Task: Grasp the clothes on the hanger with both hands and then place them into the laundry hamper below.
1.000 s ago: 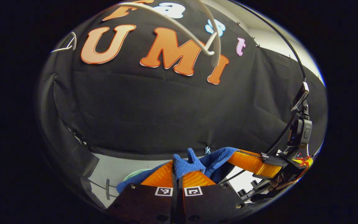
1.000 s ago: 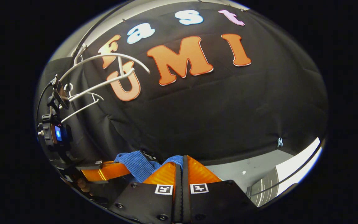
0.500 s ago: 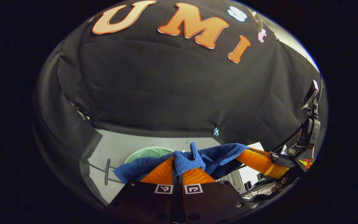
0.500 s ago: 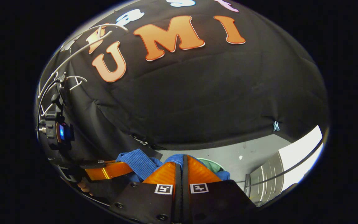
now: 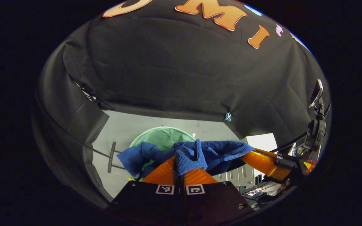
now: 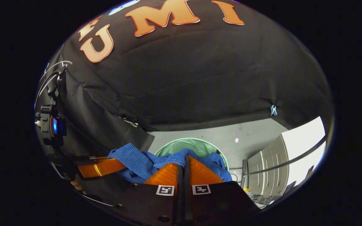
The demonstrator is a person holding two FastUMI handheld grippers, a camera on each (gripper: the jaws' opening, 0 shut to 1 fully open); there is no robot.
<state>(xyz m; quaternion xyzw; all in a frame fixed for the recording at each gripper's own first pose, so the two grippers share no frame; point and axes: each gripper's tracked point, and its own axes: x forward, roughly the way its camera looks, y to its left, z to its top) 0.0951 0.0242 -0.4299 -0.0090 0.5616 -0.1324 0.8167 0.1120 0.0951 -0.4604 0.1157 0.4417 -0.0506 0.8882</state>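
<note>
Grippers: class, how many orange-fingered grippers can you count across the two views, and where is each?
2. The left gripper and the right gripper each pinch the blue garment above the green laundry hamper.

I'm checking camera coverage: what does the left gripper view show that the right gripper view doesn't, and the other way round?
Left gripper view: the right gripper, shut on the blue garment, and a black strip on the floor. Right gripper view: the left gripper gripping the same garment, and white hanger wire at upper left. Both: the garment, with the green hamper beyond it.
</note>
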